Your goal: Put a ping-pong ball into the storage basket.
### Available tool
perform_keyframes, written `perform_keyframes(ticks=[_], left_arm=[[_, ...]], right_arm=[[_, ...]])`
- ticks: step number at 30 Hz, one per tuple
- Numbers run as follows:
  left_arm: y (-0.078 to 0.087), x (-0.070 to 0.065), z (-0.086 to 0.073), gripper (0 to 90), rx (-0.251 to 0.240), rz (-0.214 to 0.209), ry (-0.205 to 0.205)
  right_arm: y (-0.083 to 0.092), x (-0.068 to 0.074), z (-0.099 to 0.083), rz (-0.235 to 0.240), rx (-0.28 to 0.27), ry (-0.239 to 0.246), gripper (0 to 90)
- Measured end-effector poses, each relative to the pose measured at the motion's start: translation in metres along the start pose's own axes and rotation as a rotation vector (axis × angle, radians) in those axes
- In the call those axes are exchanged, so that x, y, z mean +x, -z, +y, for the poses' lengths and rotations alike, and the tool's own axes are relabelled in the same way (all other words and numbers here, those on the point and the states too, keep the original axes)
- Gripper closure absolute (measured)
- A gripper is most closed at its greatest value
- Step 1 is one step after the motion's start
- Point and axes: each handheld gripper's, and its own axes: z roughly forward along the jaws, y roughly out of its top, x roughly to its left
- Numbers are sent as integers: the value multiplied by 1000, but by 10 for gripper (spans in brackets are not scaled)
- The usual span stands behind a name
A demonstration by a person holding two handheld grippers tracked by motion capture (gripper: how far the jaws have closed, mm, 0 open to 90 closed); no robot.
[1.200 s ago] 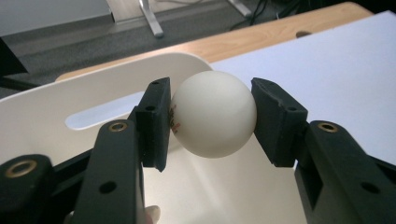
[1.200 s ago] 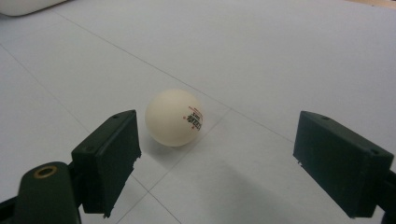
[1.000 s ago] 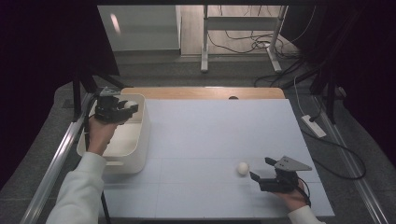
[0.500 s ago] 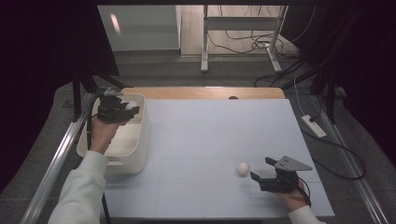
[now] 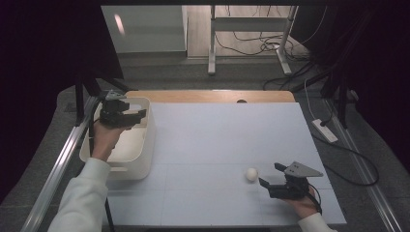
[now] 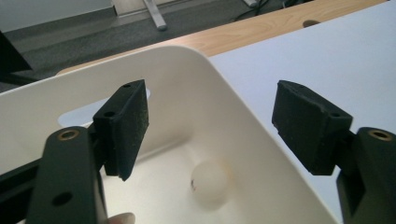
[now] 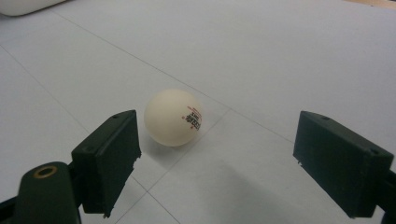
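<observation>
Left tool [image 5: 126, 115] held over the white bin [image 5: 145, 145], jaws just spread with nothing between them — evidently so the ball inside [image 6: 208, 182] could drop to the bin floor, where it now lies below and clear of the pads. Right tool [image 5: 270, 175] resting low on the surface [image 5: 217, 140], jaws spread wide and aimed at the second ball [image 5: 251, 174], just ahead of the pads and untouched; probably lined up for the next pick, with closure around the ball pending.
</observation>
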Motion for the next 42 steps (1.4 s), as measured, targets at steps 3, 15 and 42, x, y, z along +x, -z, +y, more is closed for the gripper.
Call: perform_keyframes(ticks=[3, 15, 42], left_arm=[[6, -4, 1, 255, -31, -18, -4], [28, -15, -5, 247, -143, -123, 17], [48, -51, -16, 216, -223, -298, 5]], right_arm=[[0, 0, 0, 0, 0, 0, 143], [0, -1, 0, -2, -1, 0, 143], [-2, -3, 2, 4, -13, -13, 146]])
